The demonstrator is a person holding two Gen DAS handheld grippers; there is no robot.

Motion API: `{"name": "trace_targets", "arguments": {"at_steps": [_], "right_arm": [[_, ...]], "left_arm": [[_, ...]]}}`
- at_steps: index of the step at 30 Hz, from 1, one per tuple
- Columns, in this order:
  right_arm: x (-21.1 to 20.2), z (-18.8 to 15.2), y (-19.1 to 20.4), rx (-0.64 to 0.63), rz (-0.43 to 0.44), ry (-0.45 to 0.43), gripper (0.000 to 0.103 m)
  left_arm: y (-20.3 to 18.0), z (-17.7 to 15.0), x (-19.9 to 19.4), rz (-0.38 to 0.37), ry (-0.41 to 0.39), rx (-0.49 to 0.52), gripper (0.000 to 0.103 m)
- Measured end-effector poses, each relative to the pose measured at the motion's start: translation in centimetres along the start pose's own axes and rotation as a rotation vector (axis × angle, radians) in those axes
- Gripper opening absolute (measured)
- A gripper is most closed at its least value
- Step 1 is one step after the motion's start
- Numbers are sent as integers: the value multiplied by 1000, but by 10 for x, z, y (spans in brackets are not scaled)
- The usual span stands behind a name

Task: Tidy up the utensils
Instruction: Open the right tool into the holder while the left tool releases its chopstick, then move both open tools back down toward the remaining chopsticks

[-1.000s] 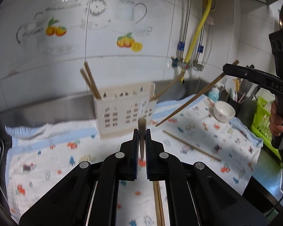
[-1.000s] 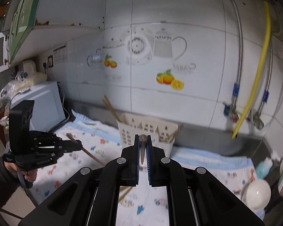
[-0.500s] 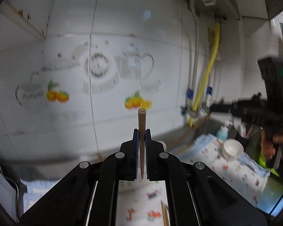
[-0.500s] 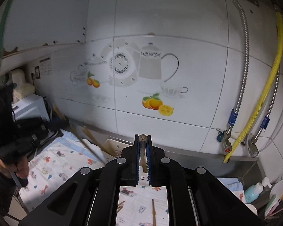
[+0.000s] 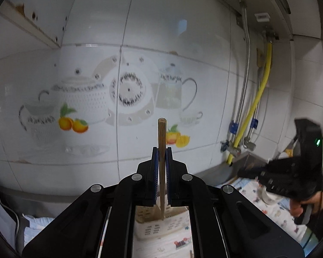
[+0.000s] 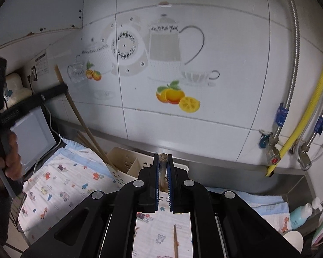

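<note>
The left hand-held gripper is clamped narrow on a wooden chopstick that stands nearly upright between its blue pads, the blunt top end rising well above the fingertips and the lower end reaching down toward the cream utensil holder just below. In the right wrist view that same chopstick slants from the left gripper's fingers down into the left end of the utensil holder. The right hand-held gripper is likewise closed tight on a second chopstick, seen almost end-on, its round tip level with the fingertips and directly in front of the holder's rim. A hand grips the left tool's handle at the left edge of that view; in the left wrist view the other hand holds the right tool at the right edge, blurred. The holder stands on a tabletop covered by a white cloth printed with small cartoon animals. One more chopstick lies loose on the cloth beneath the right gripper, and two others lean out of the holder's left end. Behind is a white tiled wall with teapot and orange decals, a yellow hose beside braided metal pipes, a white bowl and a blue bottle at the far right.
</note>
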State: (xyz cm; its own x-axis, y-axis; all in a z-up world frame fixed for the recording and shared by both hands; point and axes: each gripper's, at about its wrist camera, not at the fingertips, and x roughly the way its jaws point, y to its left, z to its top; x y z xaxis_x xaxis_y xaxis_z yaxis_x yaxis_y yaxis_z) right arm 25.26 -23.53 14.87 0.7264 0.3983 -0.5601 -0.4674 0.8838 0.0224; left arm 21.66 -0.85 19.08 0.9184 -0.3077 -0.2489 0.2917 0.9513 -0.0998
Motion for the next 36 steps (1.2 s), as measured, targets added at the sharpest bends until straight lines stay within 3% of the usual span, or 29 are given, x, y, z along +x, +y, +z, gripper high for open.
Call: {"name": "trace_targets", "arguments": {"at_steps": [5,15,19,29,36], "right_arm": [[13,-4,0,7,10,29,6],[11,-3,-7,25,-1,15,7],[-1,-4,-7,19,-16,-5,14],[-68,-40,15,9,25,-67,20],[-107,-88,46,2,54,-81,25]], "left_arm": [[1,1,11,23,4,3,5],[10,-32,56,27,131,-24,5],[12,-40,59,39,156,-30,9],[-2,-43,-2,36,111,18,23],[-18,-93,-48,16,194,70,24]]}}
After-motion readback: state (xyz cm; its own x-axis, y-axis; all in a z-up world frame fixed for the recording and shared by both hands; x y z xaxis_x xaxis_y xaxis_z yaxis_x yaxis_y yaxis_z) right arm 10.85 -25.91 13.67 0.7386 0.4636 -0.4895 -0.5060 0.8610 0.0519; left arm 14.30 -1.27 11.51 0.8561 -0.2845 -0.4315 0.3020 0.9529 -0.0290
